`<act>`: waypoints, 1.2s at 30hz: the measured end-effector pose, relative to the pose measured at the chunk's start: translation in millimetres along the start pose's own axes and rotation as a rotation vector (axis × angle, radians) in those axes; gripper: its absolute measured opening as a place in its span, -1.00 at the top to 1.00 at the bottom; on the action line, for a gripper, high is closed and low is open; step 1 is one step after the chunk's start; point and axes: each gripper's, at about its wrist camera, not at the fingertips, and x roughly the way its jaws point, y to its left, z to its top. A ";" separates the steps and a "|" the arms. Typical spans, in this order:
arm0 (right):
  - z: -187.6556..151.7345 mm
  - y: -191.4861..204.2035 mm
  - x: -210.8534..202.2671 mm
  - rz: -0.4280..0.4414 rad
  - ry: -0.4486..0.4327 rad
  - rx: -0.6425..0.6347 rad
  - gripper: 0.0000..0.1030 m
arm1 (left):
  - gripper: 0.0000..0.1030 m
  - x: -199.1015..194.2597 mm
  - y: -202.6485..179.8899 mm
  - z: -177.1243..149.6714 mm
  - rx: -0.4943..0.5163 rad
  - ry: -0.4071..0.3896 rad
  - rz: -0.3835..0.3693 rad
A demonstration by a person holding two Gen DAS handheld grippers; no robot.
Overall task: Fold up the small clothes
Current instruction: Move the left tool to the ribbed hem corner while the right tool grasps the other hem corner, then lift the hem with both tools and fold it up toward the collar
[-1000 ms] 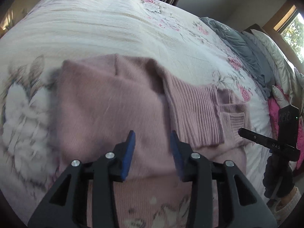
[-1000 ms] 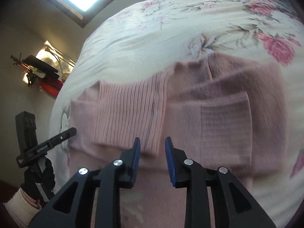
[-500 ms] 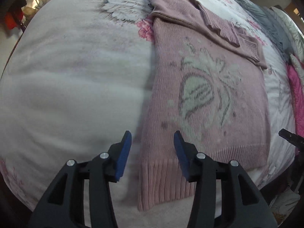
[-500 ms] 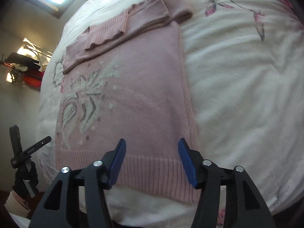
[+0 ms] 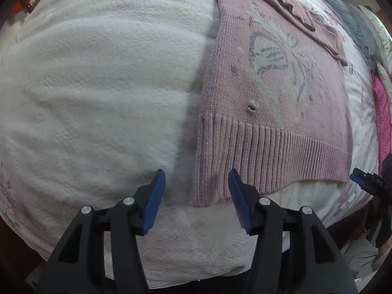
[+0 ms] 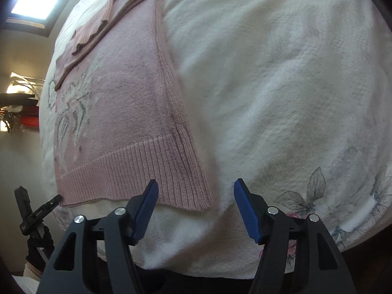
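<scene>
The left gripper is wide open and holds nothing, low in the frame by the near left corner of the pink sweater. The right gripper gapes empty at the other corner. No writing can be read. Both have opened wider and moved closer to the ribbed hem on the white bedspread.

A: Where do both views look from?
B: Each sits close above the near edge of the bed, facing along it; the left by the pink sweater's left hem corner, the right by its right, sharing that hem
</scene>
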 end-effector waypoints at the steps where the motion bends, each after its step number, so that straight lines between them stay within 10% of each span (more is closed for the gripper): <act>1: 0.9 0.1 3.8 0.010 0.009 0.004 -0.25 | -0.05 4.2 0.3 -0.6 -0.007 0.008 -0.009; 8: 2.7 19.5 27.4 0.013 0.060 -0.049 -0.21 | -0.18 12.9 3.6 -1.3 -0.057 0.008 -0.045; 16: 4.7 14.3 28.3 0.032 0.065 -0.022 0.14 | 0.16 19.0 0.3 -3.4 -0.082 0.056 -0.129; 21: 5.0 16.2 24.7 0.060 0.073 -0.050 0.58 | 0.80 22.8 1.1 -4.1 -0.118 0.085 -0.206; 36: 53.4 40.0 -55.1 0.482 -0.095 0.045 0.77 | 0.84 -40.2 -9.3 42.8 -0.181 -0.076 -0.421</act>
